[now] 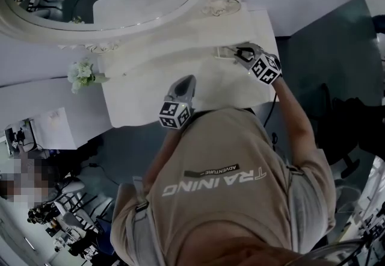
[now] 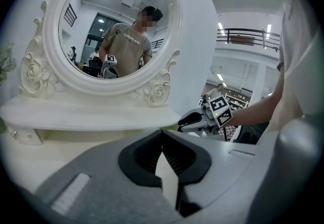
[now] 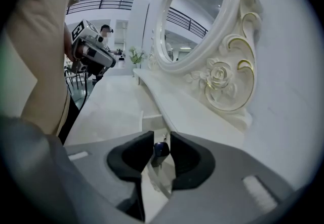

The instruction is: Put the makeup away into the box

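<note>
Our right tongs [image 3: 162, 138] are gripping a small dark-capped makeup piece [image 3: 161, 150] near the desk's [image 1: 138, 99] right edge, probably so we can carry it off. Our left tongs [image 2: 162, 133] are hanging closed and empty by the front edge, spare. We are seeing no box.

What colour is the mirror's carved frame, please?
The frame is creamy white with gold edging, clearest in the right gripper view.

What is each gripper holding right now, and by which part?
The right gripper pinches a small makeup item by its dark cap; the left gripper holds nothing.
</note>
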The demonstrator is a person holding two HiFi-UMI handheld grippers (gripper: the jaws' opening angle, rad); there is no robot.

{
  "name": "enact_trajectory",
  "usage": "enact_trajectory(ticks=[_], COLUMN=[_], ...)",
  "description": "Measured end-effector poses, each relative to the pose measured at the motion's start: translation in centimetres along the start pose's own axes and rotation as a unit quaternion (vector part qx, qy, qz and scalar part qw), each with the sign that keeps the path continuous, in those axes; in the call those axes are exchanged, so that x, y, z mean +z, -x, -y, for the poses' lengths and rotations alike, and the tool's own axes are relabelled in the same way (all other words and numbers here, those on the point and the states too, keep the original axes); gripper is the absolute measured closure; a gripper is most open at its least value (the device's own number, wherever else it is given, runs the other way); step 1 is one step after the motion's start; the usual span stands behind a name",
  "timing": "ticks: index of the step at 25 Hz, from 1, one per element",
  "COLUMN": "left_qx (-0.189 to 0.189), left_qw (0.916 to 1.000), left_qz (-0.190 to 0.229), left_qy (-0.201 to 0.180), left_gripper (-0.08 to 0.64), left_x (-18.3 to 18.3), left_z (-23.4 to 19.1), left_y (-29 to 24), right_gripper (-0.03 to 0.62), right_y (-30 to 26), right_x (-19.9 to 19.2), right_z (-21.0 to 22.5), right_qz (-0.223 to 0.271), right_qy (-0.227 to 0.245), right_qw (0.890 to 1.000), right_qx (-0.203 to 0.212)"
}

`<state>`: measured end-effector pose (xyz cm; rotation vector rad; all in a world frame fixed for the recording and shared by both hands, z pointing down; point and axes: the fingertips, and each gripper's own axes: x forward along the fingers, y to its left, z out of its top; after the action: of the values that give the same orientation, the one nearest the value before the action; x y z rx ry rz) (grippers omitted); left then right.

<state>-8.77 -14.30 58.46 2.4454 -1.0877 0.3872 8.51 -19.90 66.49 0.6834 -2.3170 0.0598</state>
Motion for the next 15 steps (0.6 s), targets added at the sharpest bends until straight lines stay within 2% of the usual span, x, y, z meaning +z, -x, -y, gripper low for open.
enact_trajectory(ticks=[3, 5, 11, 15], left_qx=[-0.003, -0.008, -0.009, -0.003], left_qw=[1.0000, 1.0000, 0.9999, 1.0000], left_qz=[0.003, 0.006, 0.007, 0.007], left_qy=[0.004, 0.001, -0.006, 0.004], left_gripper=[0.554, 0.554, 0.554, 0.554], left_x=[0.3, 0.8, 1.1, 0.5], left_z=[0.1, 0.3, -0.1, -1.0], left_y=[-0.5, -0.7, -0.6, 0.0], right_gripper=[0.491, 0.493, 0.492, 0.497], right_y=[-0.2, -0.6, -3.1, -4.3], right_x=[-0.4, -0.1, 2.6, 3.3], right_z=[0.3, 0.3, -1.5, -2.6], right_qz=[0.011, 0.008, -0.010, -0.036], right_qy=[-0.031, -0.027, 0.046, 0.115], right_qw=[0.999, 1.000, 0.999, 0.993], right_qx=[0.003, 0.005, -0.006, -0.018])
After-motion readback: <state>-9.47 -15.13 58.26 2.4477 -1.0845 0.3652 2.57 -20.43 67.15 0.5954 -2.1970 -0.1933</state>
